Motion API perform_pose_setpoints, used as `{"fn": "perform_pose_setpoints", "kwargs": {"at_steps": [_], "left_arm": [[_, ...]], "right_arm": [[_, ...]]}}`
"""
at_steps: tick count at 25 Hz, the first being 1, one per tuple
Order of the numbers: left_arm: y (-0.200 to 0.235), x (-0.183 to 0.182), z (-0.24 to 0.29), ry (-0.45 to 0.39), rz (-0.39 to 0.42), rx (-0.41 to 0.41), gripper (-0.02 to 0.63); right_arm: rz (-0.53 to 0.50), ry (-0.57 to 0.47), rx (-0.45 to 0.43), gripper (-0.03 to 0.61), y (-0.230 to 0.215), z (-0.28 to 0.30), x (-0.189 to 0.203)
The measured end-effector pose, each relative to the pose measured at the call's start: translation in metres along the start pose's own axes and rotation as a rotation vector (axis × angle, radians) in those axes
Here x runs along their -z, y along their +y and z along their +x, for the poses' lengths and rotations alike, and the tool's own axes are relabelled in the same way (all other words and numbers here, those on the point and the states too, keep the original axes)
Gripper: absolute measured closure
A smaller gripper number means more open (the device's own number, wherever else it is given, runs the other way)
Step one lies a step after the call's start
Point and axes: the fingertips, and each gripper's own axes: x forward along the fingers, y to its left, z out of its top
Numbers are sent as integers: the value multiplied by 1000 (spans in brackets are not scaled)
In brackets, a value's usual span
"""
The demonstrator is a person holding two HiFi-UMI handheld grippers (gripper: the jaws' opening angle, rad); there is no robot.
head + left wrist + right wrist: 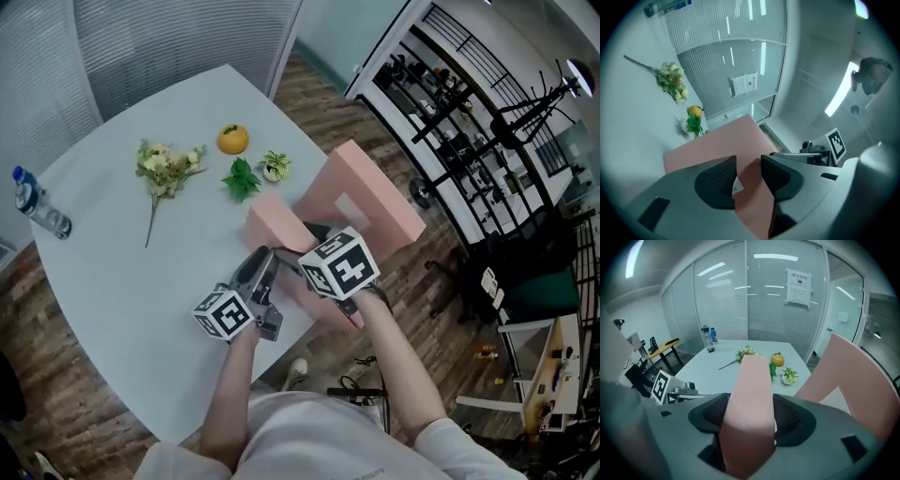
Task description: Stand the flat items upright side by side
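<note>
Holding, near me: right gripper [749,408] clamped across the thick edge of one pink board [270,220], raised on edge at the near right of the table [112,244]. Left gripper [749,171]: jaws partly apart at a pink face, likely the same board; whether its pads bite, I cannot tell. Just beyond, right: second pink board [370,192], tilted. Judged: neither is set; standing both side by side remains. Hidden: both boards' bottom edges. Far: orange [232,139], flower bunch [167,167], water bottle [37,208] far left.
</note>
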Motion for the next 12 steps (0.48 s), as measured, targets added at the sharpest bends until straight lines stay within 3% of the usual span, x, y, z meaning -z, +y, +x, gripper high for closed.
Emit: {"fn": "perform_pose_setpoints", "kwargs": {"at_steps": [9, 12], "left_arm": [[4, 4, 4, -16, -92, 40, 458], [4, 4, 6, -17, -83, 47, 459]], "right_arm": [[10, 4, 11, 262, -3, 1, 2], [8, 0, 10, 264, -4, 2, 1]]}}
